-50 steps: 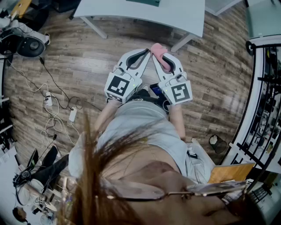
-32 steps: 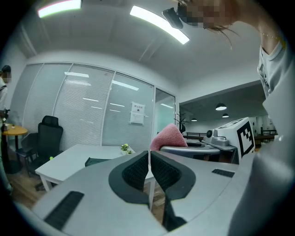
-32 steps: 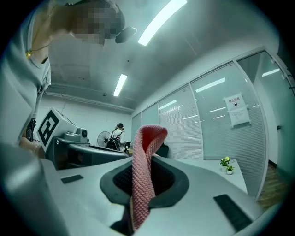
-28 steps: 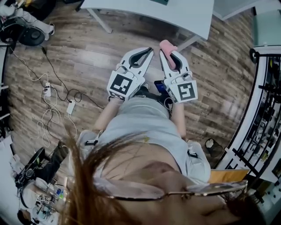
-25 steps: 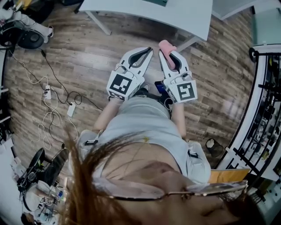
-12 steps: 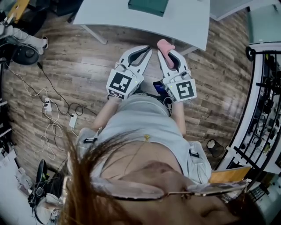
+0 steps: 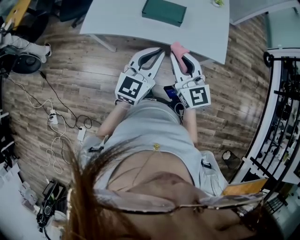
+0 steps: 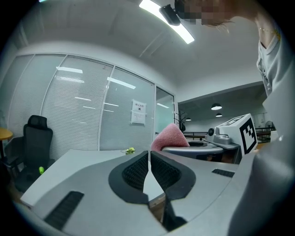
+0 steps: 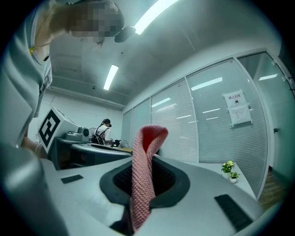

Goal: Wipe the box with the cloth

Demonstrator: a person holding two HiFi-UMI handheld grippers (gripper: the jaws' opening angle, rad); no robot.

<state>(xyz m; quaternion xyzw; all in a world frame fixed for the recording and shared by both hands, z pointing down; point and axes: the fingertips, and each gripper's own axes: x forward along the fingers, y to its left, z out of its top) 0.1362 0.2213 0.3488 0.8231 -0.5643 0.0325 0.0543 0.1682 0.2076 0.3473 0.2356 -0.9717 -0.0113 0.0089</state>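
Note:
A dark green box lies on the white table ahead of me. My right gripper is shut on a folded pink cloth, whose fold sticks up between the jaws in the right gripper view. The left gripper is shut with nothing in it; its pads meet in the left gripper view, where the pink cloth shows beside it. Both grippers are held level side by side at the table's near edge, short of the box.
Cables and power strips trail over the wooden floor at left. A black chair stands by the table. Metal racks line the right side. A small green plant sits on the table's far side.
Both grippers have come forward together toward the table, and the green box has come into the head view. The cloth stays in the right gripper.

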